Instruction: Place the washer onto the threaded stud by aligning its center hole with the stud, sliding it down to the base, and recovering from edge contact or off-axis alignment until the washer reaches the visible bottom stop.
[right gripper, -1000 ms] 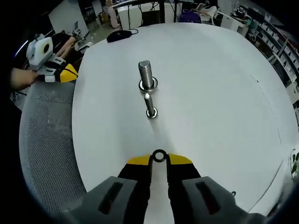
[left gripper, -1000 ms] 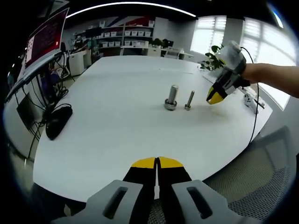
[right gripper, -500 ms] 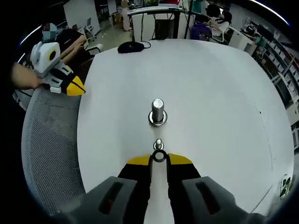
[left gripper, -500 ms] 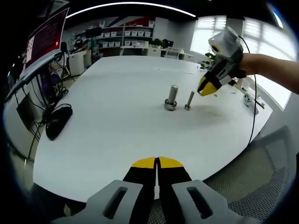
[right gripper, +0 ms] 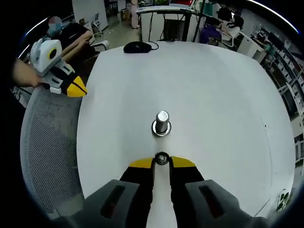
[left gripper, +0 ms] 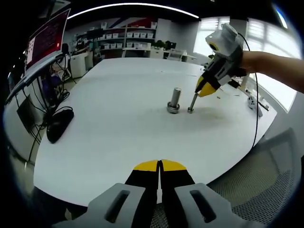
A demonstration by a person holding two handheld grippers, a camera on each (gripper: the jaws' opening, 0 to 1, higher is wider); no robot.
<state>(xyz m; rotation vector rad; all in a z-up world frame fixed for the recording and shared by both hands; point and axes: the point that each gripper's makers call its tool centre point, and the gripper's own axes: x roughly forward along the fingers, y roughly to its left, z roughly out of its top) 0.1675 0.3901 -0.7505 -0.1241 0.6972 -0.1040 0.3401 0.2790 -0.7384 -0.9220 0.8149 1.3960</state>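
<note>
The right gripper (right gripper: 161, 163) holds the washer (right gripper: 161, 158) pinched between its yellow-tipped jaws, and in the right gripper view the ring sits right over the top of the thin stud, whose tip shows through the hole. In the left gripper view the right gripper (left gripper: 203, 90) hangs just above the thin stud (left gripper: 192, 102), which stands upright on the white table (left gripper: 118, 128), just right of a thicker bolt (left gripper: 175, 99) with a washer already at its base. So the alignment looks nearly made, but the sliding down is not yet done: the washer appears to be at the stud's top, and whether it has started onto the thread I cannot tell. Left to do, as I judge it: lower it to the bottom stop and let go. The left gripper (left gripper: 159, 166) rests with its jaws together, holding nothing, over the near table edge. No brand, label or writing can be read; the screen (left gripper: 47, 40) at far left is too blurred.
</note>
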